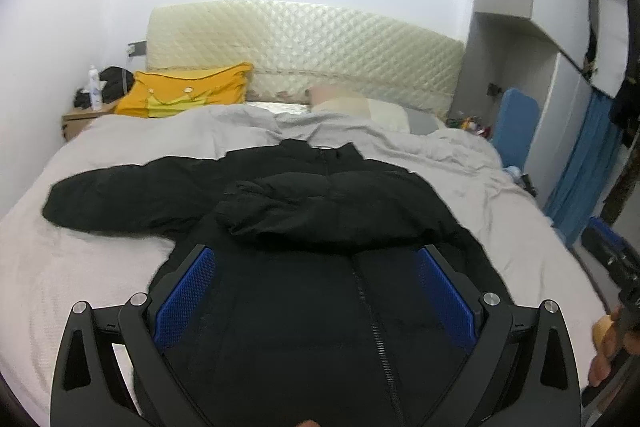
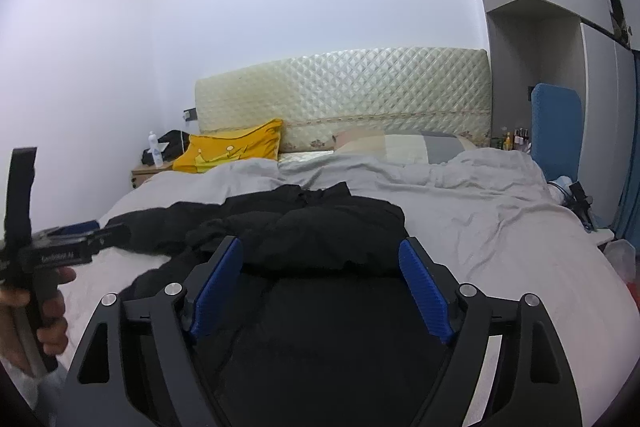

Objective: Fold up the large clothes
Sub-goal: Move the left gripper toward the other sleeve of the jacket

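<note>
A black puffer jacket (image 1: 304, 291) lies front up on the bed, zip down its middle. Its right sleeve (image 1: 320, 211) is folded across the chest. Its left sleeve (image 1: 120, 199) lies stretched out to the left. My left gripper (image 1: 314, 255) is open and empty above the jacket's lower front. My right gripper (image 2: 322, 251) is open and empty above the jacket (image 2: 328, 307), just short of the folded sleeve (image 2: 320, 231). The hand-held left gripper body also shows at the left in the right wrist view (image 2: 60, 251).
The bed has a light grey cover (image 1: 80, 267). A yellow pillow (image 1: 188, 91) and a pale pillow (image 1: 360, 111) lie by the quilted headboard (image 1: 304, 47). A wooden nightstand (image 1: 80, 119) with a bottle stands far left. A blue board (image 1: 516, 127) and wardrobe stand at the right.
</note>
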{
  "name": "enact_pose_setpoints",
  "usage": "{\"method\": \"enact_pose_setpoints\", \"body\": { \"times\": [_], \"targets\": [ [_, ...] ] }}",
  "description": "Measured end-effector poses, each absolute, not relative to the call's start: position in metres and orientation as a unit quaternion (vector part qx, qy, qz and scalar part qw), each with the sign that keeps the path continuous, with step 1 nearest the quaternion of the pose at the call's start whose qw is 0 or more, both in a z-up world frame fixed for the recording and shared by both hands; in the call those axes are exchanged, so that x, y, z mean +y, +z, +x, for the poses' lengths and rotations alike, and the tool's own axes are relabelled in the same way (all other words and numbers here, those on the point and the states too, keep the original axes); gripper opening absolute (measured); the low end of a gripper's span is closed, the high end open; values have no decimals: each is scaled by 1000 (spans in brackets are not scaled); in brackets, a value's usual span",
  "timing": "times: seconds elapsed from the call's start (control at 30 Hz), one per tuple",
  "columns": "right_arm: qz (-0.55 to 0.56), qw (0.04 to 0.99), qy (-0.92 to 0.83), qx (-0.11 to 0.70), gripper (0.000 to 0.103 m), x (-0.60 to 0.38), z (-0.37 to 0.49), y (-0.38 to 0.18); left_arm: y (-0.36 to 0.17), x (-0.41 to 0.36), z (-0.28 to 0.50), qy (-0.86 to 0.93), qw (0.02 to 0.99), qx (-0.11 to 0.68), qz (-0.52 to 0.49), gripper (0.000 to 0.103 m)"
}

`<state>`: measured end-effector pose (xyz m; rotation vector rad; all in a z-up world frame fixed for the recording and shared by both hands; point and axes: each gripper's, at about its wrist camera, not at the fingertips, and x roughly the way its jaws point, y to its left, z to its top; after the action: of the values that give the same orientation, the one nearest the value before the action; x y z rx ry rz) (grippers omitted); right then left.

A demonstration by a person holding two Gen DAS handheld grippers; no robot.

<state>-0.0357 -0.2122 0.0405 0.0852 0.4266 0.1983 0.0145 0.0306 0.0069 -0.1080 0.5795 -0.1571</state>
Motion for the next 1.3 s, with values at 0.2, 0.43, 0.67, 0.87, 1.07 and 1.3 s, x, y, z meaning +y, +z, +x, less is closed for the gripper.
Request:
{"method": "enact_pose_setpoints", "body": {
  "times": [0.2, 0.43, 0.67, 0.87, 1.07, 1.3],
  "targets": [
    [42, 972, 94, 212, 80, -216, -36, 33, 2, 37, 20, -79, 953, 285, -68, 101],
    [40, 971, 76, 224, 84, -223, -34, 20, -1, 64, 38, -67, 948, 296, -94, 101],
    [48, 969, 75, 230, 88, -229, -38, 16, 14, 109, 68, -44, 936, 335, -103, 101],
    [72, 965, 83, 239, 93, -231, -34, 13, 32, 155, 92, -25, 935, 334, -120, 101],
    [62, 967, 87, 233, 94, -218, -35, 18, 24, 203, 115, -15, 930, 337, -147, 101],
    [52, 962, 82, 255, 94, -204, -34, 10, -3, 270, 150, 17, 923, 347, -165, 101]
  ]
}}
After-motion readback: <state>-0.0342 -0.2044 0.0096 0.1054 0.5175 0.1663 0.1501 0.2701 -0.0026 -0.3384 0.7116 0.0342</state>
